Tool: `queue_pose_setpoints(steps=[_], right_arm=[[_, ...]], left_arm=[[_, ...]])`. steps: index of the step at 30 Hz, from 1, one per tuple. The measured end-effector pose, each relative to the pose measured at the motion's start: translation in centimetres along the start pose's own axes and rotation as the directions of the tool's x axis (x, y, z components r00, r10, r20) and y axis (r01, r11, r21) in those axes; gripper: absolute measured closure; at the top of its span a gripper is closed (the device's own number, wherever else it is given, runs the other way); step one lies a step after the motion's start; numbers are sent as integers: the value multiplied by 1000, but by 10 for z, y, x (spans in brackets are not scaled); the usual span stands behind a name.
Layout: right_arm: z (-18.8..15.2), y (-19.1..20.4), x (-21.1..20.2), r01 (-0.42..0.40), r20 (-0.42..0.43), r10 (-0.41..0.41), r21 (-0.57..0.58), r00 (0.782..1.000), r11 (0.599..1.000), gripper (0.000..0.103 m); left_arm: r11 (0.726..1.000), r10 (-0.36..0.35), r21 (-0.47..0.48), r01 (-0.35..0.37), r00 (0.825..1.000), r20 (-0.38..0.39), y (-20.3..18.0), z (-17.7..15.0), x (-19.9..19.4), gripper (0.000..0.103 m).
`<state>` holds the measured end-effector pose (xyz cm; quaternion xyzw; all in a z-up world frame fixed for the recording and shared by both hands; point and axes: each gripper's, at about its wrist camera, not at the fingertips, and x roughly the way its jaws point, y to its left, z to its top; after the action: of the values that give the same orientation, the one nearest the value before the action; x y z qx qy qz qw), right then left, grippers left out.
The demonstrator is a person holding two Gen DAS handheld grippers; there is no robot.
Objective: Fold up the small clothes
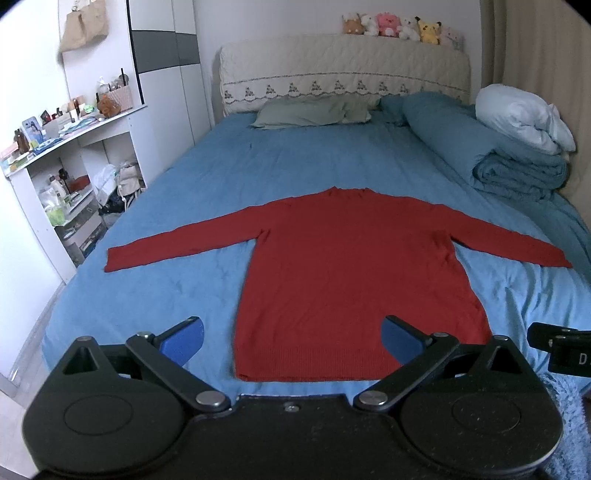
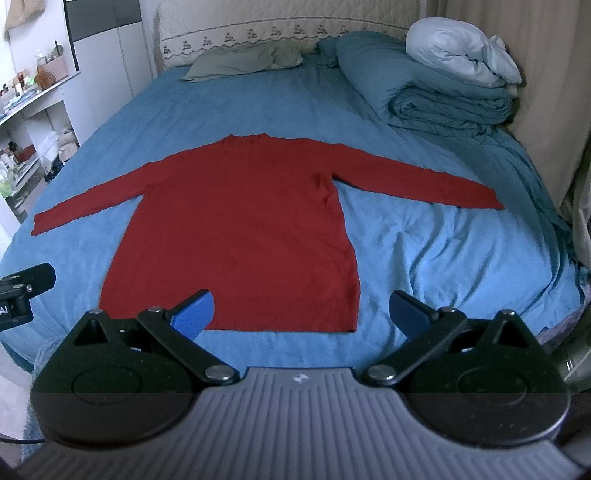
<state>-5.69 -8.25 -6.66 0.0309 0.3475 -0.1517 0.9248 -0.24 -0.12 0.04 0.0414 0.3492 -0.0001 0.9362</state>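
Note:
A red long-sleeved sweater (image 1: 351, 273) lies flat on the blue bed sheet (image 1: 207, 184), both sleeves spread out sideways, hem toward me. It also shows in the right wrist view (image 2: 236, 229). My left gripper (image 1: 293, 338) is open and empty, held above the sweater's hem near its left corner. My right gripper (image 2: 303, 314) is open and empty, held above the hem's right corner. Part of the right gripper shows at the right edge of the left wrist view (image 1: 561, 347), and part of the left gripper at the left edge of the right wrist view (image 2: 22, 295).
A rolled blue duvet (image 1: 480, 147) with a white pillow (image 1: 524, 114) on top lies along the bed's right side. Green pillows (image 1: 310, 112) lie by the headboard. A cluttered white shelf (image 1: 66, 177) stands left of the bed. Plush toys (image 1: 402, 26) line the headboard.

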Motion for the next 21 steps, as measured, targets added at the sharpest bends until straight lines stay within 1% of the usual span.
queue_pose_setpoints(steps=[10,21], right_arm=[[-2,5,0,-3,1,3,1,1000,1000,0],[-4,-1,6,-11,6,11,3,1000,1000,0]], left_arm=[[1000,5,-2,-5,1000,0,-2,1,-1,0],[1000,2,-1,-2,1000,-1,-2,1,-1,0]])
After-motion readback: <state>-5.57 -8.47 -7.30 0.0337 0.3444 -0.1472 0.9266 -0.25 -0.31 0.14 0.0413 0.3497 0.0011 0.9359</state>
